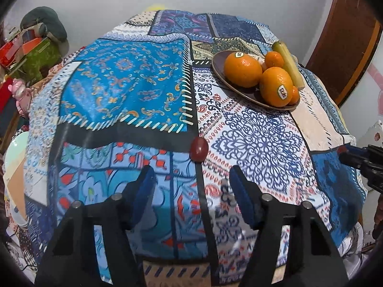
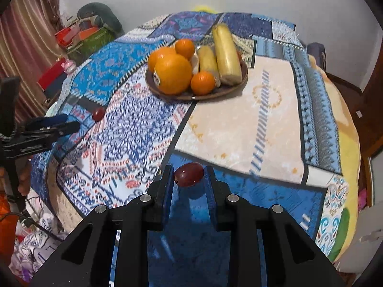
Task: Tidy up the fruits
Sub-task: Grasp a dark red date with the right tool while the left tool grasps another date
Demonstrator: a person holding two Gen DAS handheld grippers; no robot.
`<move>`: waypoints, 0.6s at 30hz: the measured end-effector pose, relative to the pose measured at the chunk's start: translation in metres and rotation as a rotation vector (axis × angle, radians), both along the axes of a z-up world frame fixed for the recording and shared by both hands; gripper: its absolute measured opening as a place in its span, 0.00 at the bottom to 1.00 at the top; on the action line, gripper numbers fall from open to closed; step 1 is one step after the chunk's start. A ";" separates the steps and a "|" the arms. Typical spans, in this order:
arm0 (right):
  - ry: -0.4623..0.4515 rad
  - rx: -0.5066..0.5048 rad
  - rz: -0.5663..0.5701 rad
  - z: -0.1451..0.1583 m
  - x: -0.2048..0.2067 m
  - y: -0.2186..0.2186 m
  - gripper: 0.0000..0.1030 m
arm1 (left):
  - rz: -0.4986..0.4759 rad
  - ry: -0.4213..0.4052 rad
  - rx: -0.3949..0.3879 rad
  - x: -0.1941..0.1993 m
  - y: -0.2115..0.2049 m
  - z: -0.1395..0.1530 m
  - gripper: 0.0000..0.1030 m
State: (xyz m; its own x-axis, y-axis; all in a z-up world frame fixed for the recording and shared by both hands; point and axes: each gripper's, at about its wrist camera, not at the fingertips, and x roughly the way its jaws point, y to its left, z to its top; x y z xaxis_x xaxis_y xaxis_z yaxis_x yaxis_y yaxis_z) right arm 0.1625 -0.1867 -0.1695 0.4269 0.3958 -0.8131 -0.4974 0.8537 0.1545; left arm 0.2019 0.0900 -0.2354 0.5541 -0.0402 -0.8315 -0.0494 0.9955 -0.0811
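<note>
R gripper (image 2: 189, 174) clamps red fruit (image 2: 188, 174); L gripper (image 1: 191, 179) apart, prob. empty.

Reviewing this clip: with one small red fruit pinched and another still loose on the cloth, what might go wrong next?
1. The right hand-held gripper pinches a small red fruit only at its fingertips; round and smooth, it may pop out during the carry.
2. The left hand-held gripper is open short of the loose red fruit, which could roll if nudged.
3. The brown plate already holds oranges and bananas; added fruit may roll off.
</note>
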 end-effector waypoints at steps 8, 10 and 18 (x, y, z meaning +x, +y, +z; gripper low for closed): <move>-0.018 0.035 -0.012 0.004 0.019 -0.002 0.23 | 0.003 0.036 -0.032 0.032 0.003 -0.019 0.39; -0.015 0.042 -0.012 0.003 0.024 -0.001 0.23 | 0.000 0.033 -0.033 0.036 0.002 -0.021 0.36; -0.012 0.056 -0.014 -0.001 0.034 0.001 0.23 | -0.030 0.031 -0.039 0.041 -0.001 -0.021 0.18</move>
